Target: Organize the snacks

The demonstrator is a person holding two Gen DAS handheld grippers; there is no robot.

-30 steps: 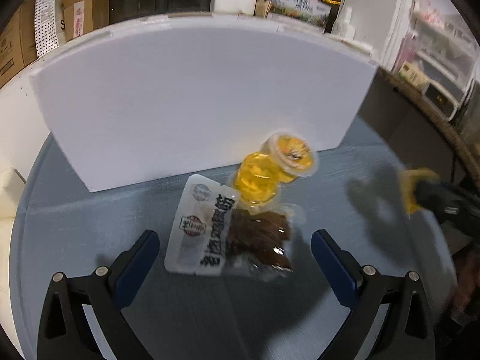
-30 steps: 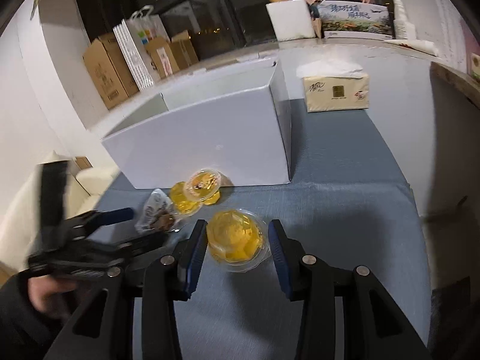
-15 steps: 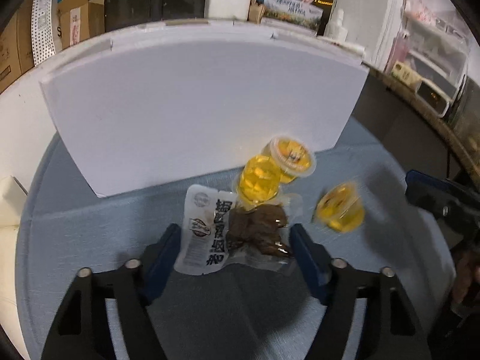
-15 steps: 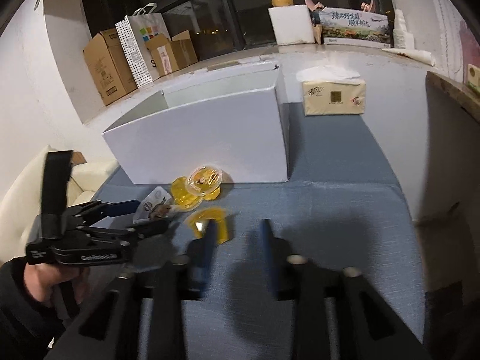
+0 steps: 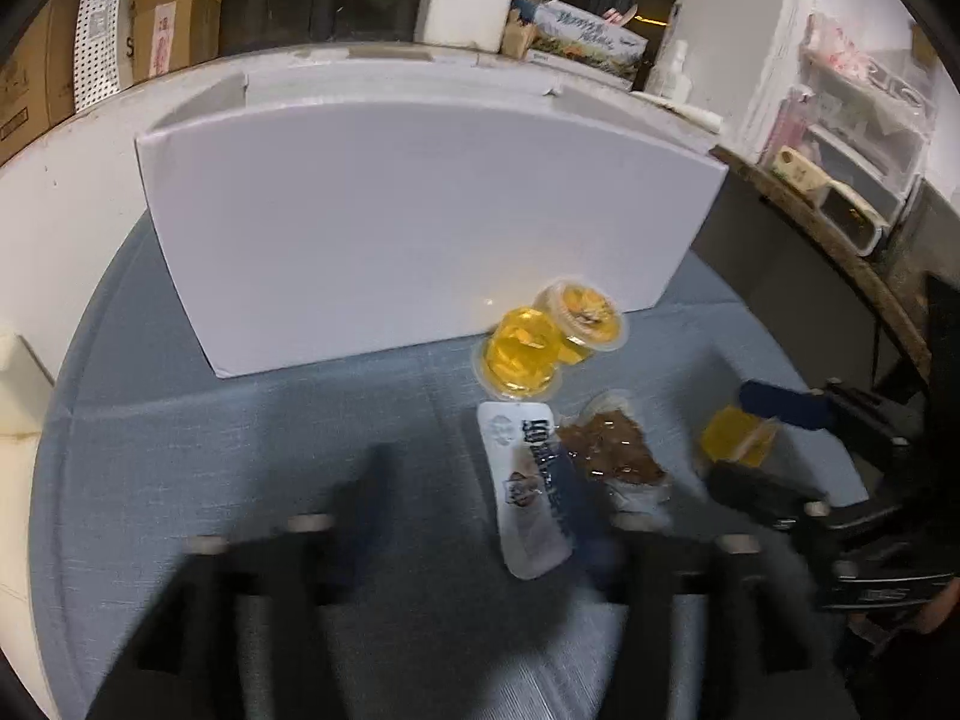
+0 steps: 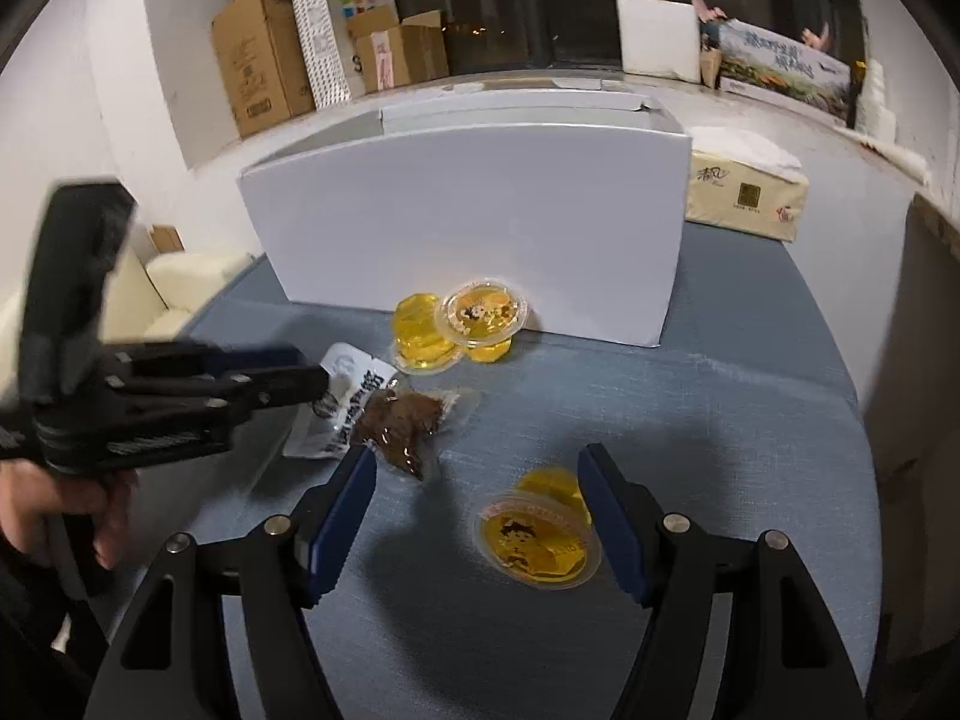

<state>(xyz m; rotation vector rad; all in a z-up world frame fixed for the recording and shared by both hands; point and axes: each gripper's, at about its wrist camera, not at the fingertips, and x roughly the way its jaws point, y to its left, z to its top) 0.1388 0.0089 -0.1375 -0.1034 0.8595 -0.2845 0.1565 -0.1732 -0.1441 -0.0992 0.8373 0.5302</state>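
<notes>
The right gripper [image 6: 480, 516] just let go — its jaws have been opening and now stand spread around the jelly cup [image 6: 540, 540], not pinching it. The cup lies tipped on the table at five o'clock from the meat packet [image 6: 384, 414]. The white box [image 6: 468, 222] waits at twelve o'clock — nothing packed yet, I think.

White walls [image 6: 90, 90], dark window [image 6: 570, 6], cardboard boxes [image 6: 258, 54] along ledge.
</notes>
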